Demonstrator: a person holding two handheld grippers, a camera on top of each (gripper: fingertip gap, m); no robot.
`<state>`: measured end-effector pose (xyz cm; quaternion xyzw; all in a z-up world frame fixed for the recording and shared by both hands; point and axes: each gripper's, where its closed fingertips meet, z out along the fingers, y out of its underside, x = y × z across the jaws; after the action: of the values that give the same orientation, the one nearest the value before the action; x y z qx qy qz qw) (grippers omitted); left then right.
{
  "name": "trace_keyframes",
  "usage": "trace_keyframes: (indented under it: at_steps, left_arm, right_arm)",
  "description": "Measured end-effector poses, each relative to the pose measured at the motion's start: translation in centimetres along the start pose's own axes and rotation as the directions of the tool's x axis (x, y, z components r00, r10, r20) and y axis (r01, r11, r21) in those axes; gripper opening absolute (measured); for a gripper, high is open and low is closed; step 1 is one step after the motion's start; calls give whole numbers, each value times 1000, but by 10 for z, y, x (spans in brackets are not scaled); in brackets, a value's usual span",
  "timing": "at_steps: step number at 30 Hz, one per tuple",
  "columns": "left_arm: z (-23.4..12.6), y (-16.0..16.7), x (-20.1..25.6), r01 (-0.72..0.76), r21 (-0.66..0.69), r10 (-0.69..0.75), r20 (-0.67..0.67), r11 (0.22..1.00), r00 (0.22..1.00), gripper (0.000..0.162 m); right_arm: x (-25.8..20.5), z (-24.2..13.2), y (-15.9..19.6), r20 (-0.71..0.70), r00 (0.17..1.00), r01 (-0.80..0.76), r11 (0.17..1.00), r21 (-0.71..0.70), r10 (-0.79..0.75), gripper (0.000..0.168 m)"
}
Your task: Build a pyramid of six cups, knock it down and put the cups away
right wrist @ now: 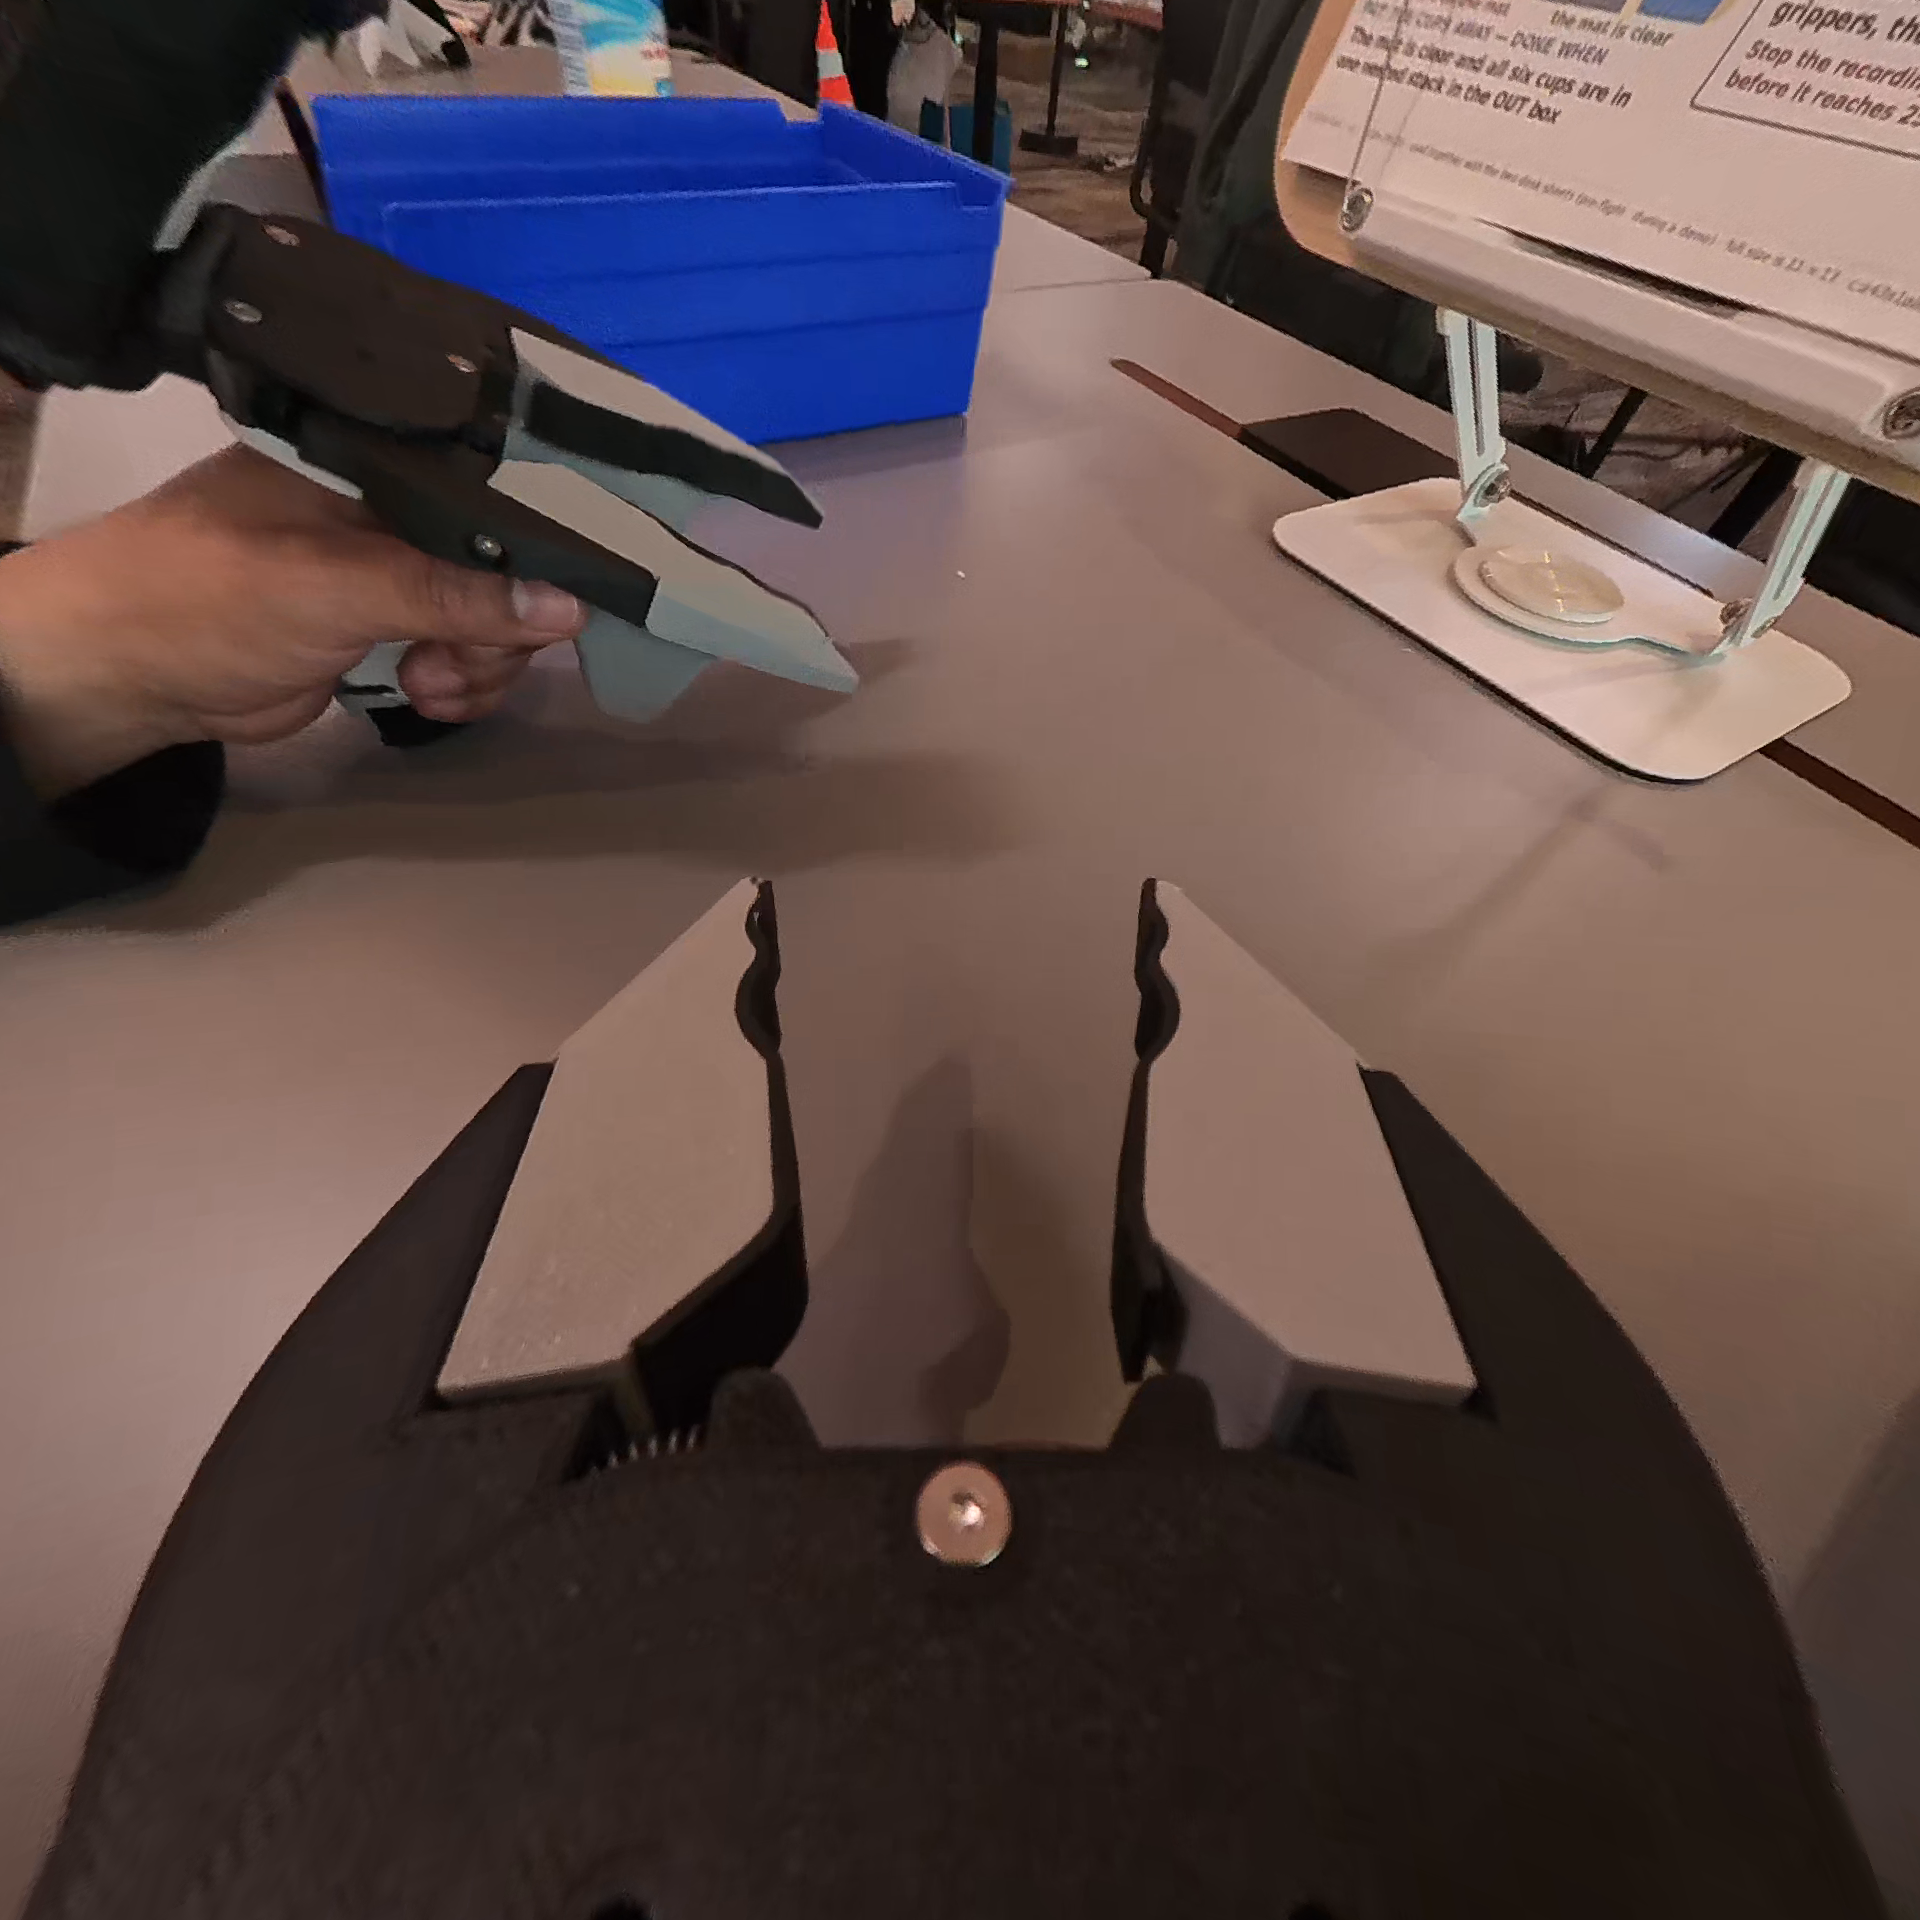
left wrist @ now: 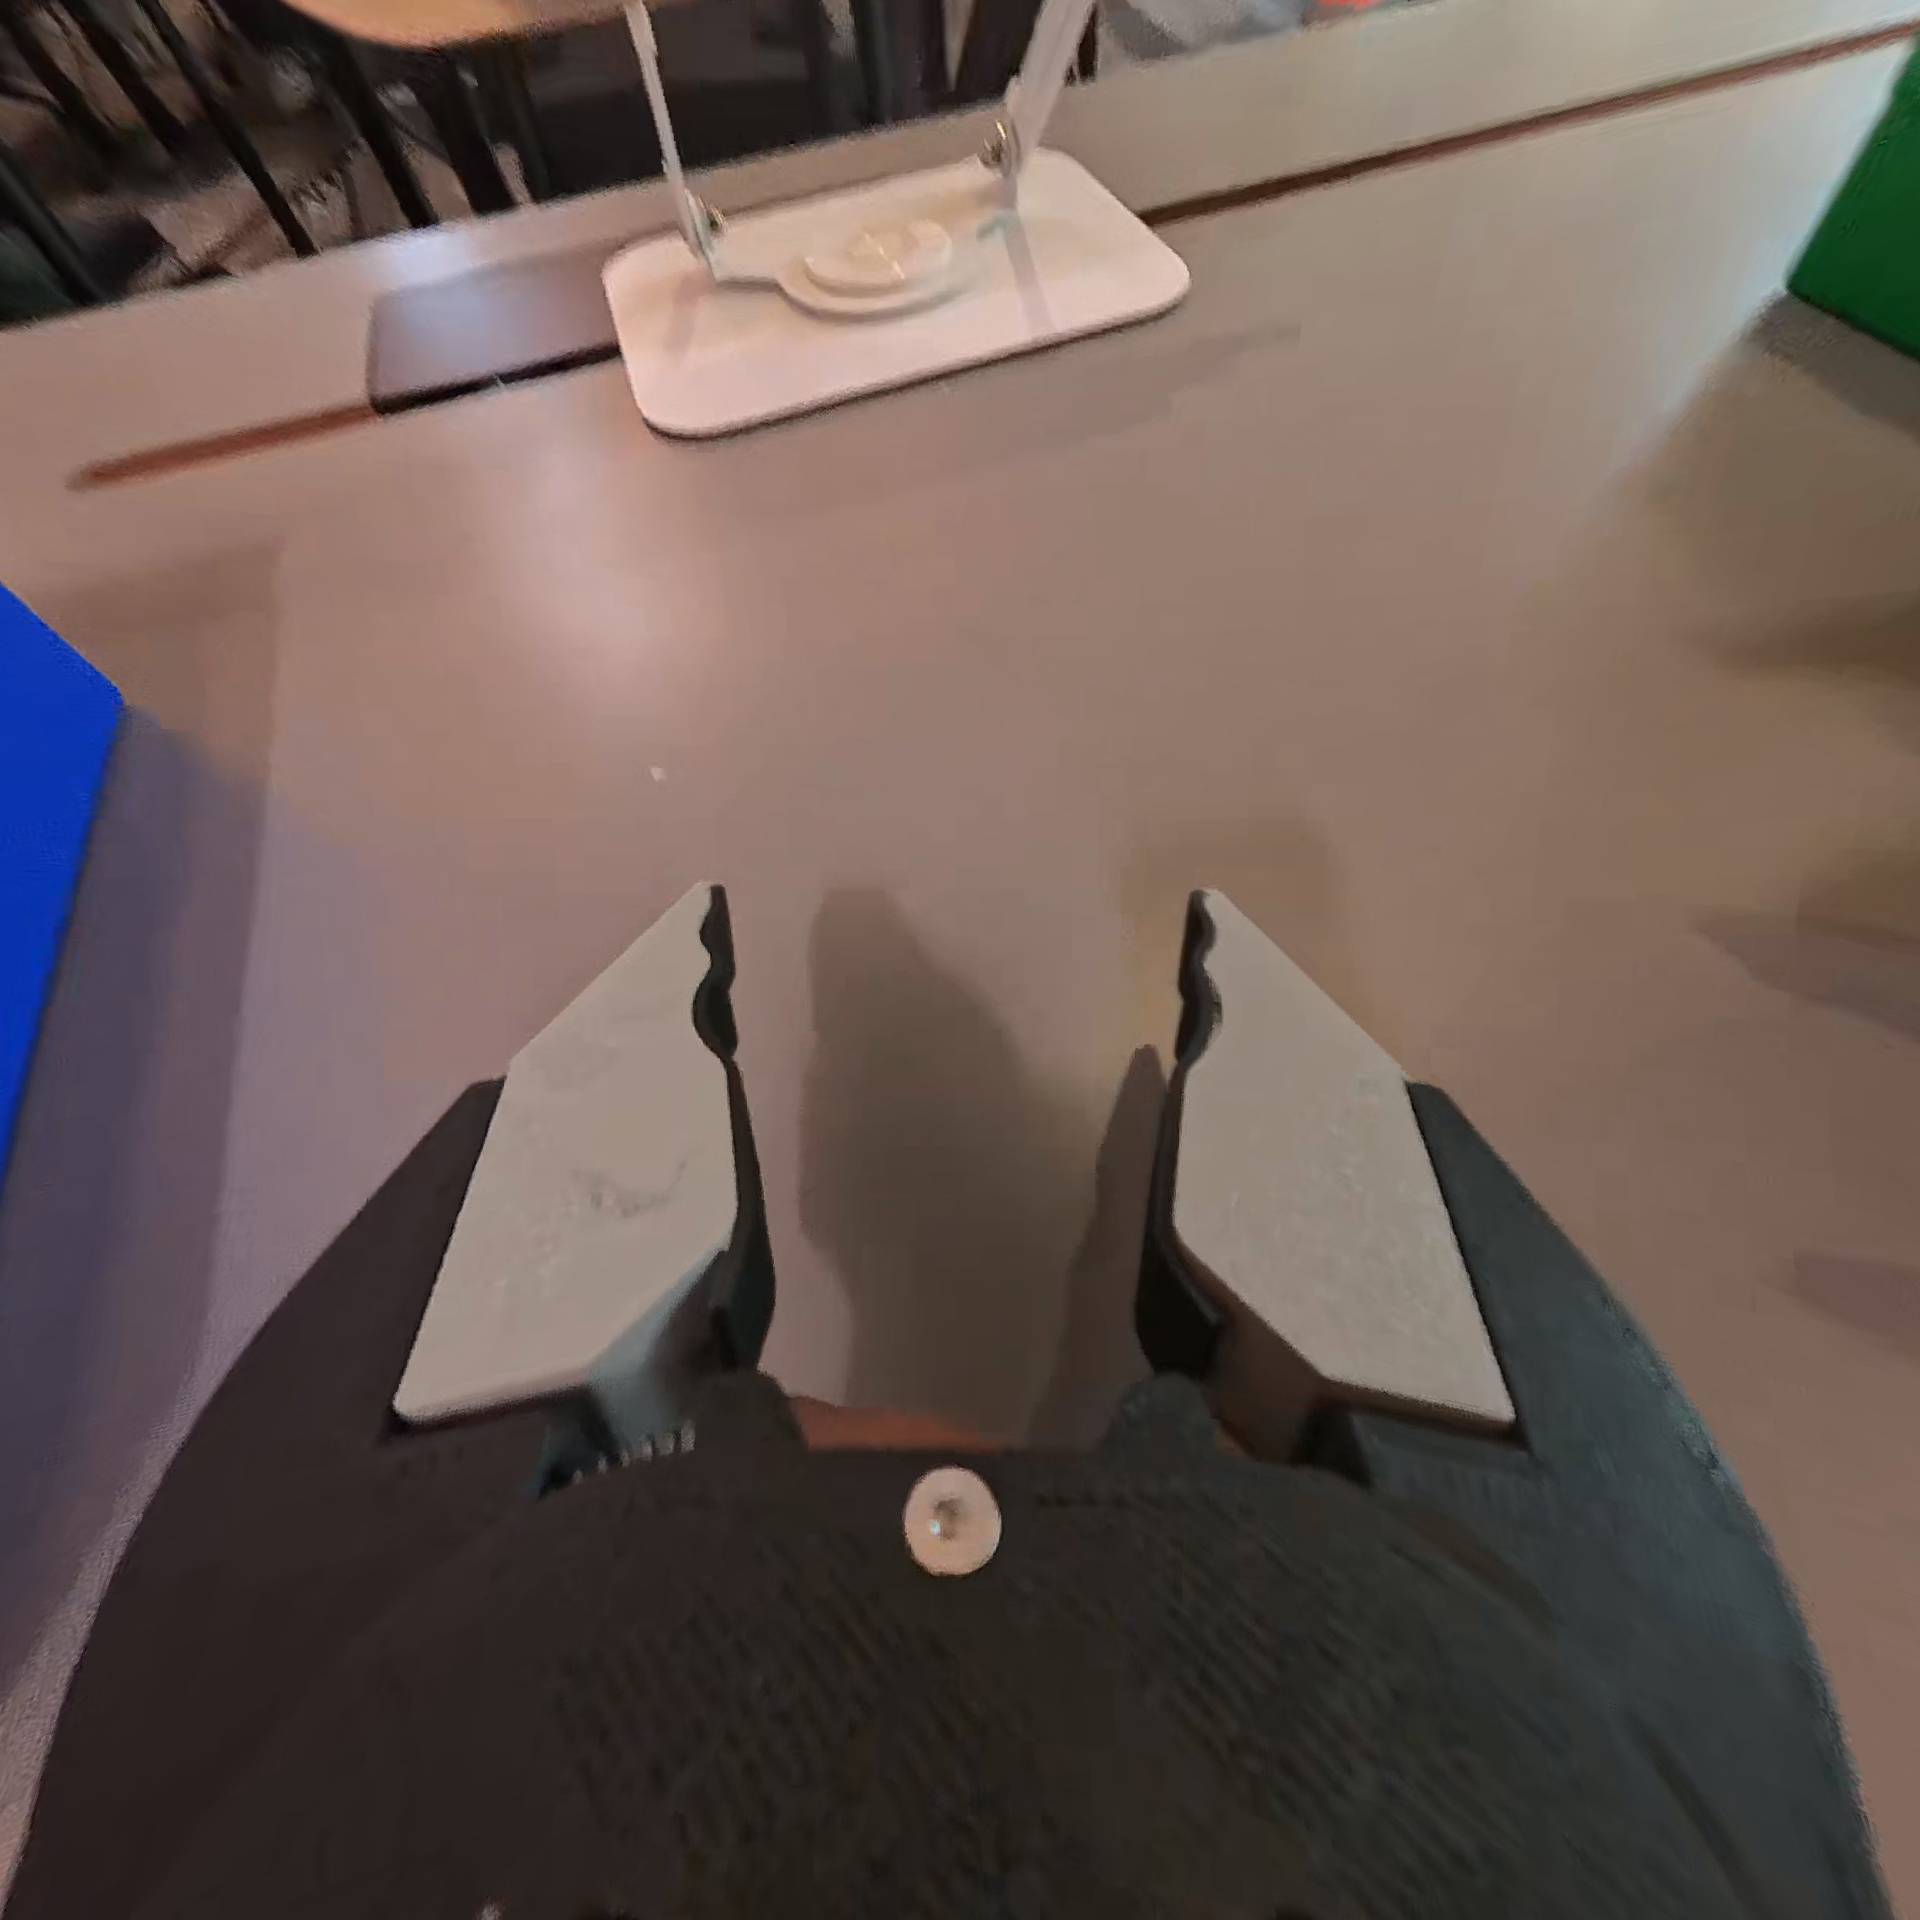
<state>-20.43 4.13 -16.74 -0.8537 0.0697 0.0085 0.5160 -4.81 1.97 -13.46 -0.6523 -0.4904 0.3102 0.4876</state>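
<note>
- Your table (right wrist: 1195,831) is the biggest thing here: a grey top, and no cup shows on the stretch both cameras cover. Where the six cups are, you cannot tell from these views.
- The blue bin (right wrist: 665,260) sits toward the table's far left corner in the right wrist view, its open side facing you; what shows of its inside looks empty. Judging by the task, it is where cups come from or go.
- A green thing (left wrist: 1860,208) shows at the table's right edge in the left wrist view; it is too blurred and cut off to name, perhaps a second bin.
- The white stand (right wrist: 1558,623) rests at the far edge, propping a printed sheet (right wrist: 1621,104) tilted toward you, likely so you can read it while working.
- Your left gripper (right wrist: 821,592) is held low over the table in your left hand (right wrist: 208,634), nose angled down toward the middle; its jaws are spread and pinch nothing.
- Your right gripper (right wrist: 951,894) hovers above the near part of the table, jaws apart, nothing between them.
- Both tools ready and unloaded suggests either the start or the very end of the task.
</note>
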Motion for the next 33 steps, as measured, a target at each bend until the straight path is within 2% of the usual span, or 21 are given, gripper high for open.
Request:
trace_keyframes:
  at_steps: [5,8,10,14,17,21,22,23,25,26,29,33]
  left_arm:
    - [-38,46,-3,-30,-141,25,-38,990,999,100]
    - [-72,51,-24,-25,-77,27,32,997,999,91]
    - [-99,47,-47,-37,-10,38,109,999,993,90]
    - [-144,38,-103,-21,24,14,238,999,971,90]
    - [-150,36,-148,4,-19,2,317,1000,948,93]
    - [-128,48,-185,57,-118,-10,365,991,931,98]
    - [-122,49,-189,80,-125,-29,362,989,932,94]
    - [-115,50,-192,95,-126,-45,354,987,934,80]
    - [-106,49,-195,93,-125,-45,345,988,938,23]
    - [-102,50,-193,86,-128,-40,323,988,946,2]
    - [-100,51,-190,105,-122,-68,276,987,959,1]
    - [-116,54,-188,119,-98,-94,234,988,968,0]
  right_arm:
    - [-6,-54,12,-91,985,145,989,7,-144,72]
    - [-14,-98,14,-131,978,171,984,55,-162,74]
    - [-11,-131,15,-207,960,206,976,71,-188,72]
    - [24,-187,28,-404,895,205,979,-8,-191,69]
    - [46,-199,51,-447,886,93,991,-100,-128,79]
    - [61,-187,66,-464,882,13,990,-141,-78,79]
    - [64,-183,67,-468,881,6,989,-147,-75,74]
    - [66,-178,68,-468,881,-1,988,-153,-72,68]
    - [74,-172,68,-474,878,-9,986,-168,-72,37]
    - [82,-173,67,-500,862,-4,984,-179,-88,20]
    - [86,-172,67,-491,870,-46,981,-190,-55,18]
    - [81,-173,68,-487,867,-11,973,-233,-107,16]
